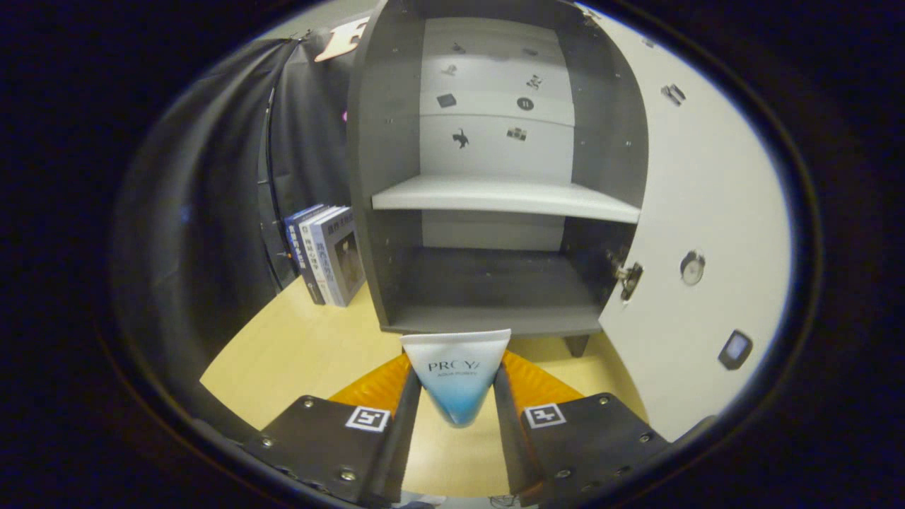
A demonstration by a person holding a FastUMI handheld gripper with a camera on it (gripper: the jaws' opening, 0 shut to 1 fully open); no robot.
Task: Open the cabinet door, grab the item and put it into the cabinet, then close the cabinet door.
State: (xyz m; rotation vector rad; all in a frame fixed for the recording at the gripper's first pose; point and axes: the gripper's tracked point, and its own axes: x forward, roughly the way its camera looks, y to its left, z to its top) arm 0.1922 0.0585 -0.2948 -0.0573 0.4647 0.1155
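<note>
Tool (456, 396) clamps a white-and-blue tube (456, 375) before the open cabinet (495, 198).

White-to-blue tube (456, 375), grey cabinet (495, 283) with white shelf (505, 198) and door (707, 233), yellow table (304, 353).

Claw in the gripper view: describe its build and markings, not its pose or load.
The claw has two flat, slab-like fingers running forward side by side. Behind each sits a dark plate fastened with small round screws, and each plate carries a square black-and-white fiducial marker. Ribbed orange parts flank the fingers on the outside. No cables are visible.
</note>
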